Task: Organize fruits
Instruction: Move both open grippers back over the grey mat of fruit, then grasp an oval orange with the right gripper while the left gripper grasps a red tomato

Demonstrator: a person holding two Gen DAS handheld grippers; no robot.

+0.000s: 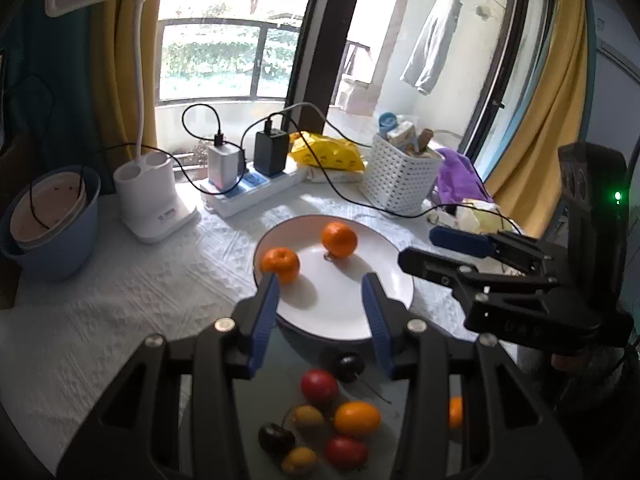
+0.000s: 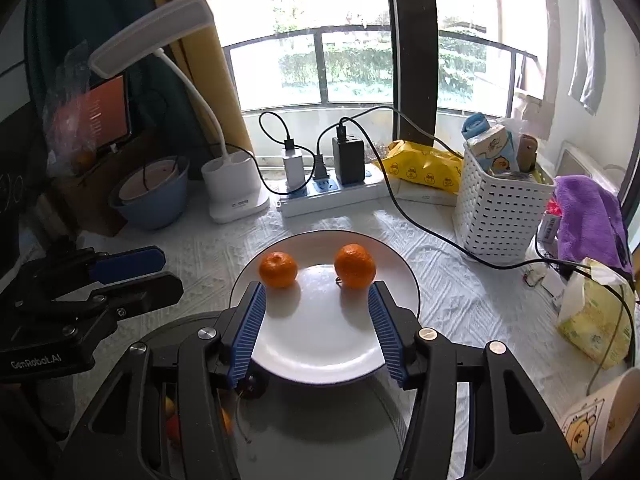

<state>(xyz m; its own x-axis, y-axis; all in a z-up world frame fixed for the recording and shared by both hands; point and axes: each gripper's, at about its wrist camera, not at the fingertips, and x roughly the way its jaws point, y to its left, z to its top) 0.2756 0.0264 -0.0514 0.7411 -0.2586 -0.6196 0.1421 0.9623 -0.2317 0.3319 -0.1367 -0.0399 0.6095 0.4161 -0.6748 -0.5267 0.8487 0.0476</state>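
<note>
Two round mandarins (image 2: pixel 316 266) side by side on the plate (image 2: pixel 320 356); both grippers (image 1: pixel 322 304) (image 2: pixel 318 320) spread, empty.

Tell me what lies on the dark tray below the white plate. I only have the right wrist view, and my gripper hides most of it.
Observer: The tray holds small fruits: two red fruits, an orange fruit and two yellowish fruits.
Operator: Count the cherries.
Observer: Two cherries: one by the plate rim, one nearer the left camera.
Operator: Check the left gripper.
Observer: The left gripper is open, with nothing between its fingers.
</note>
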